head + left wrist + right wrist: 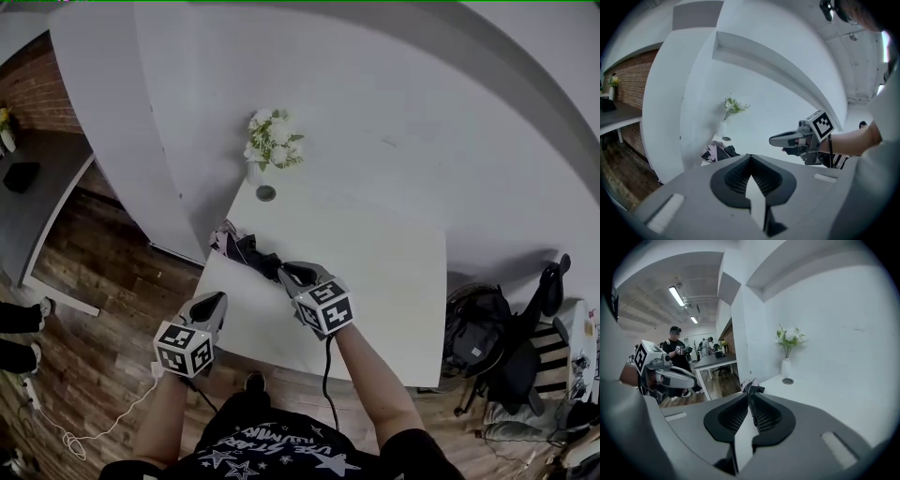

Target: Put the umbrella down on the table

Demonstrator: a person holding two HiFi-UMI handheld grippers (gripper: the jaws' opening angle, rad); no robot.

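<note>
The folded umbrella [246, 251] lies on the worktop [375, 281] along its left edge, while your left gripper [216, 300] by the near-left corner and your right gripper [291, 273], just beside the umbrella's near end, both have jaws together, holding nothing.

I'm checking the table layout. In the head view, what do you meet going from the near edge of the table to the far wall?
First the right gripper → umbrella → small round disc → vase of white flowers.
</note>
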